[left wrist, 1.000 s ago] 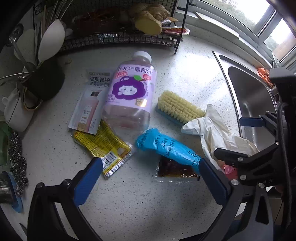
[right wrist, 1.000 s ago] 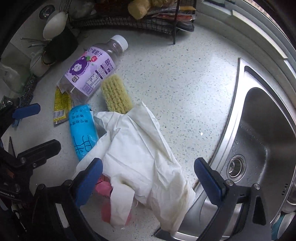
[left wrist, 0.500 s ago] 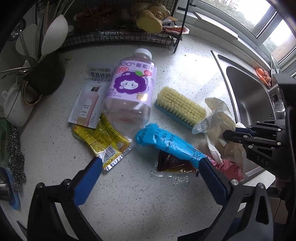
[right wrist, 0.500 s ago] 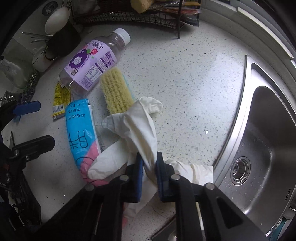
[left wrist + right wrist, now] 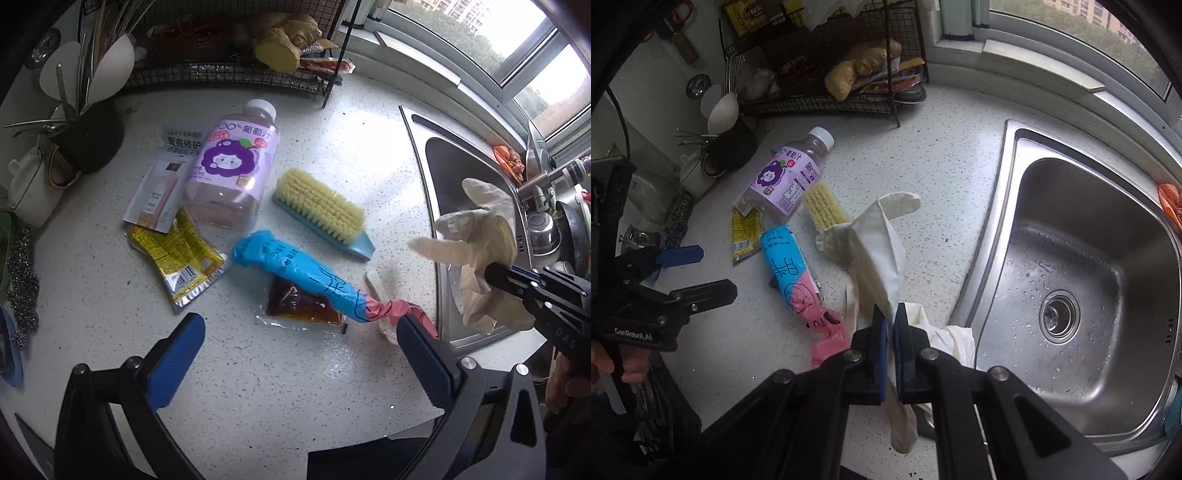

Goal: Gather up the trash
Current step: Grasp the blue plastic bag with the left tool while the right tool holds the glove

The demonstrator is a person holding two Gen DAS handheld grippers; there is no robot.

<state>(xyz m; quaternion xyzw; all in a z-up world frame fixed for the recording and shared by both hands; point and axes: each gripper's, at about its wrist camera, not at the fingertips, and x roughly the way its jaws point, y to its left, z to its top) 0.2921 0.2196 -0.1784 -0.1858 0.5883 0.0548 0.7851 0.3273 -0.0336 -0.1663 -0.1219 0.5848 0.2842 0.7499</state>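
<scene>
Right gripper [image 5: 890, 325] pinching the white glove [image 5: 875, 251], lifted clear of the counter. Left gripper [image 5: 299, 332] spread wide, empty. Ahead of it, uncollected: juice bottle [image 5: 232, 166], yellow wrapper [image 5: 177, 258], blue bag [image 5: 295, 273], sauce packet [image 5: 299, 306].

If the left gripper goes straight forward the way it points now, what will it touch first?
Most likely the sauce packet and the blue-pink bag lying on it, straight ahead of the open left gripper. Depth is unclear, so it might meet the countertop first.
</scene>
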